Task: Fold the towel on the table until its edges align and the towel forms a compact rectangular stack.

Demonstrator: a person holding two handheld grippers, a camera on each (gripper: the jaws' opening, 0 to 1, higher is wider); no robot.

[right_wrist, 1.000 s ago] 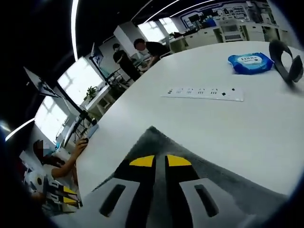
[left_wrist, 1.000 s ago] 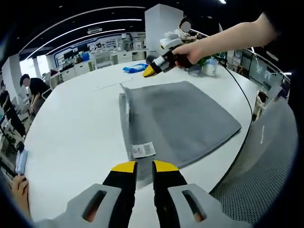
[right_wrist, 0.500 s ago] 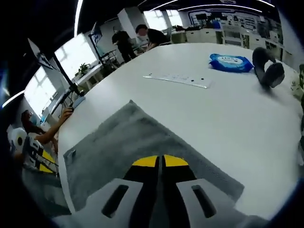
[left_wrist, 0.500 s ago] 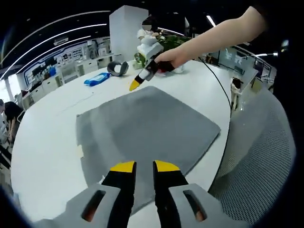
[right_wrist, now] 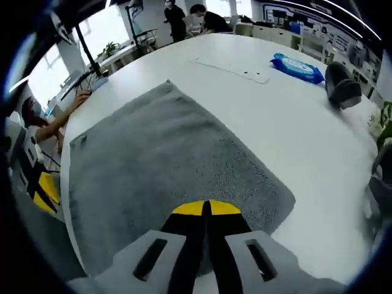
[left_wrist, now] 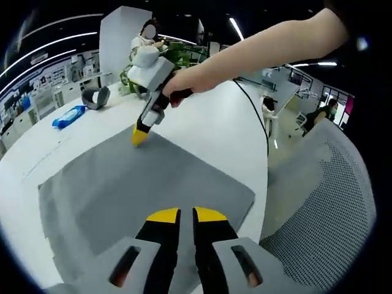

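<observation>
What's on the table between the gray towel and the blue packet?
In the right gripper view, a white power strip lies on the table between the towel and the blue packet; the rest is bare tabletop.

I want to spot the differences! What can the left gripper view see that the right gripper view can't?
Left gripper view alone: a mesh chair, a person's hand holding the right gripper with its yellow tips low over the towel, and the left gripper.

Right gripper view alone: a white power strip and people by the windows.

Both: the grey towel lying flat on the white table, the blue wipes pack and a grey headband-like thing.
</observation>
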